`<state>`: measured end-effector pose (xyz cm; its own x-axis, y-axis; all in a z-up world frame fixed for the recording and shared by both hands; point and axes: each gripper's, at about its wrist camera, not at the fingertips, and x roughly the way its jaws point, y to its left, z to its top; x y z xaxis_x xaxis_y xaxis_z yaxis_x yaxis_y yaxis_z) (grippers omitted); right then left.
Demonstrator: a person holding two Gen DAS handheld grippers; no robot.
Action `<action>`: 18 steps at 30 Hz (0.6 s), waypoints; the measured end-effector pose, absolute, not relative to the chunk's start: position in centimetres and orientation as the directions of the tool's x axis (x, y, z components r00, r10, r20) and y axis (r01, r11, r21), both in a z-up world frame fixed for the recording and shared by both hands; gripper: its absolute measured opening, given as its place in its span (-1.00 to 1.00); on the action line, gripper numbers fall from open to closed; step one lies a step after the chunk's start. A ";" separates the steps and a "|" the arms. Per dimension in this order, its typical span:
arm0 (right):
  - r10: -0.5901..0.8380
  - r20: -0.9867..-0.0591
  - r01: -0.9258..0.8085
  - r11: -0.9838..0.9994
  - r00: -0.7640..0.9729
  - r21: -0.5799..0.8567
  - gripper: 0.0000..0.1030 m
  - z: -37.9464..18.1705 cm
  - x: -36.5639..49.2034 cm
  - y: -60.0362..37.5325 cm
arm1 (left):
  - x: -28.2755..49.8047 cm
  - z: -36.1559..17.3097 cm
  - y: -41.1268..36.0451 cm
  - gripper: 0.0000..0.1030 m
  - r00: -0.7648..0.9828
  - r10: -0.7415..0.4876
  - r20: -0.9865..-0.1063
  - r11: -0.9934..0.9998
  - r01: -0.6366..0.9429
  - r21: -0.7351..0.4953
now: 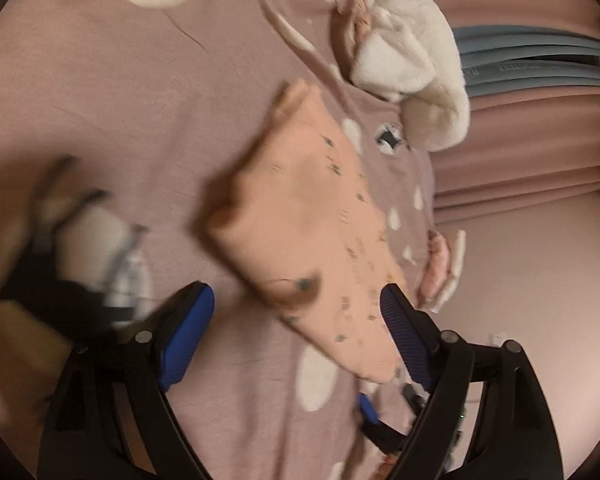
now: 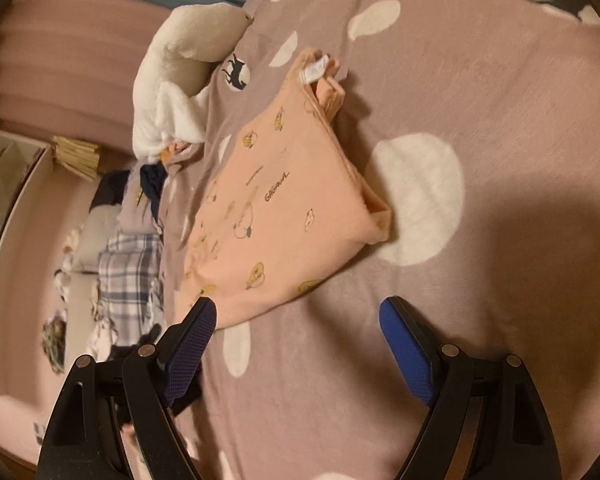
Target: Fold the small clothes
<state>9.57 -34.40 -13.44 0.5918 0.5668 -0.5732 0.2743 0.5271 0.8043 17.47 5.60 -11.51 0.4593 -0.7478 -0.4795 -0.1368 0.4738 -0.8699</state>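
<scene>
Peach garment (image 2: 284, 216) folded, lying on spotted bed cover (image 2: 480, 320). My left hand-held gripper (image 1: 298, 312) and right hand-held gripper (image 2: 296, 320) both agape, empty.

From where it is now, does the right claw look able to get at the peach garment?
Probably yes. The right claw stands open with nothing between its fingers, and the folded peach garment lies flat on the blanket just ahead of its left finger. Nothing lies between them.

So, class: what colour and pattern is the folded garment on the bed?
The folded garment is peach-pink with small yellow cartoon prints, clearest in the right wrist view.
</scene>
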 end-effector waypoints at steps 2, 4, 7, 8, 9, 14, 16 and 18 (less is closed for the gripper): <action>0.578 -0.558 0.266 0.513 0.596 0.816 0.63 -13.5 10.1 -34.2 | 18.1 -11.8 4.4 0.64 0.422 -0.790 -0.445 0.429 -0.139 -0.893; 0.593 -0.541 0.271 0.486 0.596 0.831 0.63 -13.8 10.8 -34.3 | 19.0 -11.9 3.3 0.64 0.425 -0.780 -0.459 0.445 -0.140 -0.885; 0.607 -0.517 0.280 0.446 0.604 0.850 0.63 -14.2 12.4 -34.2 | 20.5 -12.3 3.2 0.64 0.475 -0.764 -0.436 0.416 -0.153 -0.896; 0.613 -0.508 0.277 0.437 0.605 0.856 0.63 -14.3 13.0 -34.1 | 21.1 -12.5 3.3 0.64 0.488 -0.762 -0.426 0.399 -0.165 -0.902; 0.615 -0.506 0.275 0.435 0.605 0.857 0.63 -14.5 13.5 -33.9 | 21.7 -12.6 3.3 0.63 0.495 -0.758 -0.425 0.391 -0.177 -0.903; 0.567 -0.528 0.281 0.468 0.632 0.838 0.60 -14.4 15.8 -33.3 | 23.8 -12.2 1.8 0.21 0.494 -0.693 -0.525 0.524 -0.155 -0.837; 0.523 -0.577 0.287 0.533 0.628 0.796 0.19 -14.3 16.6 -32.8 | 23.9 -12.6 1.1 -0.56 0.510 -0.622 -0.594 0.626 -0.131 -0.769; 0.469 -0.657 0.321 0.610 0.590 0.724 -0.79 -15.1 17.2 -32.5 | 24.1 -13.4 1.1 -0.72 0.520 -0.613 -0.595 0.638 -0.118 -0.761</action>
